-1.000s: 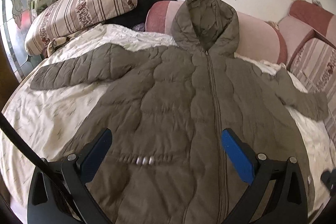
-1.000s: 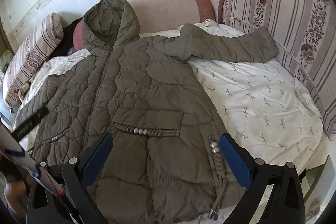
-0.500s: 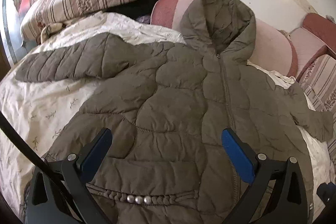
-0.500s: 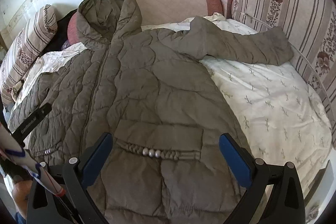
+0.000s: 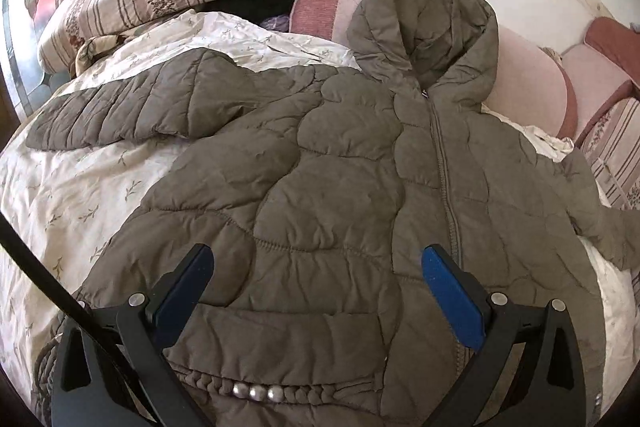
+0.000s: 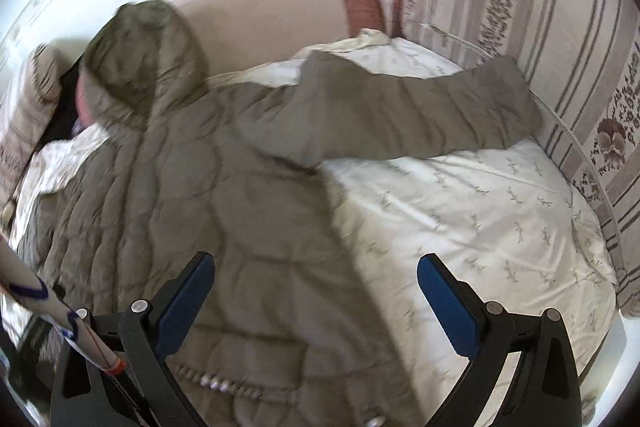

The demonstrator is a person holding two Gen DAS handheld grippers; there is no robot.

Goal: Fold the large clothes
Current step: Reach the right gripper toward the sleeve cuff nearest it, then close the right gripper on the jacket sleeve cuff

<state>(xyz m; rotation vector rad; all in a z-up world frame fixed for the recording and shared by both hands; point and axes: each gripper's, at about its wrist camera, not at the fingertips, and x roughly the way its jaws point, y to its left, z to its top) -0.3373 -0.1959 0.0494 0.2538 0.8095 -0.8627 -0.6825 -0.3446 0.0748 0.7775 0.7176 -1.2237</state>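
Jacket (image 5: 320, 187) lies flat on the bed (image 5: 72, 195) just ahead of our left hand-held gripper (image 5: 316, 279) and right hand-held gripper (image 6: 312, 287), both spread, empty.

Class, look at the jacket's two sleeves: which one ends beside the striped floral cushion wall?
The sleeve in the right wrist view; its cuff reaches the striped cushion. The other sleeve lies on open sheet.

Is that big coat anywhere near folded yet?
Not yet. The coat lies spread flat and zipped on the bed, both sleeves out, hood up. Both grippers, left and right, hover open, gripping nothing. Every fold remains.
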